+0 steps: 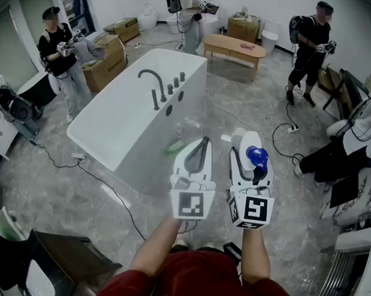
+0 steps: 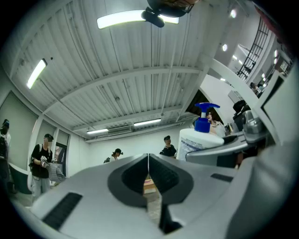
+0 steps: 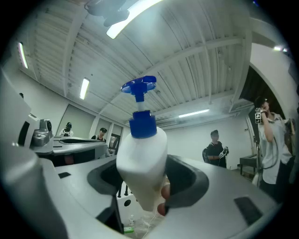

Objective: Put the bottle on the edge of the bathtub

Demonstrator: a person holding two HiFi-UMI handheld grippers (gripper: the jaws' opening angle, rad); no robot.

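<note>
A white bottle with a blue pump top (image 1: 256, 155) sits upright between the jaws of my right gripper (image 1: 249, 149), which is shut on it; in the right gripper view the pads press the bottle (image 3: 140, 163) on both sides at my right gripper (image 3: 142, 179). My left gripper (image 1: 202, 148) hovers beside it with nothing in it, and in its own view the jaws of my left gripper (image 2: 148, 161) meet tip to tip. The white bathtub (image 1: 114, 126) with a dark faucet (image 1: 152, 84) stands ahead and to the left, below both grippers, on the floor.
Cables and a power strip (image 1: 290, 129) run over the marble floor. A clear bottle (image 1: 186, 126) and a green item (image 1: 175, 147) lie by the tub's near corner. Cardboard boxes (image 1: 105, 59) and a low wooden table (image 1: 233, 48) stand behind the tub. Several people stand around; one sits at right (image 1: 339, 150).
</note>
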